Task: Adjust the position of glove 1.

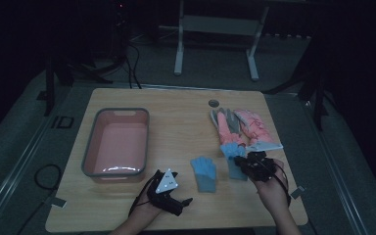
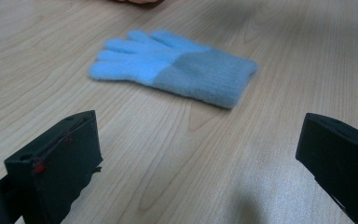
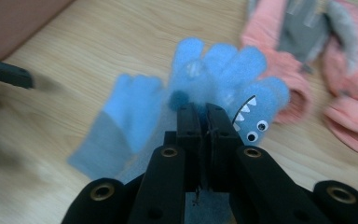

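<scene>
A light blue glove (image 1: 203,172) (image 2: 172,67) with a greyer cuff lies flat on the wooden table (image 1: 176,122), fingers pointing away from me. My left gripper (image 1: 176,196) (image 2: 200,140) is just short of it, jaws wide open with nothing between them. My right gripper (image 1: 247,164) (image 3: 204,114) is shut on a second blue glove (image 1: 232,155) (image 3: 223,70), which has a toothy face with googly eyes on one finger and is lifted off the table. The flat glove (image 3: 121,116) lies to its left.
A pink tub with a grey rim (image 1: 90,147) stands on the left half of the table. A pink glove (image 1: 257,128) (image 3: 349,93) and a grey-fingered one (image 1: 226,122) lie beyond the right gripper. A small round disc (image 1: 214,103) sits near the far edge.
</scene>
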### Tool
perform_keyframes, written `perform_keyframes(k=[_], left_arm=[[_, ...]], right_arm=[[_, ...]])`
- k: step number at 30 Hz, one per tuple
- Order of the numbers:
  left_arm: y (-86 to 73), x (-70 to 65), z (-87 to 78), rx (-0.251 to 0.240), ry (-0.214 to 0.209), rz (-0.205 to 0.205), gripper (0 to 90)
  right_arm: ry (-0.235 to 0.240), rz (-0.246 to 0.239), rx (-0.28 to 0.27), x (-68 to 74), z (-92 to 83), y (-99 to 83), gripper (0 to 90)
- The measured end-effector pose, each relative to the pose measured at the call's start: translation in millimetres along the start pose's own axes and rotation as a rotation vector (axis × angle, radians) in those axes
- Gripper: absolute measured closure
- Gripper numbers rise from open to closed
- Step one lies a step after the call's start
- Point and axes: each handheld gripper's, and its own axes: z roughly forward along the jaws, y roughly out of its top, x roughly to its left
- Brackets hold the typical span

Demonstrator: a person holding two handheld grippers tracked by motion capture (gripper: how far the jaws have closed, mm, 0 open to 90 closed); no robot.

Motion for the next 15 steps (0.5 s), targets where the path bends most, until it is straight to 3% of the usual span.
perform_keyframes(k=[7,12,15], left_arm=[[0.0,0.1,0.0,-0.002,-0.002,-0.002,0.0],[-0.1,0.1,-0.3,-0.003,-0.002,0.001,0.1],[-0.1,0.1,-0.3,-0.001,-0.002,0.005,0.1]], right_arm=[[0.045,-0.009,0.01,28.0,18.9,11.3,85.9],[0.082,-0.013,0.022,46.6,35.8,10.6,85.9],[0.08,-0.019,0.038,52.8,44.6,8.5,85.9]])
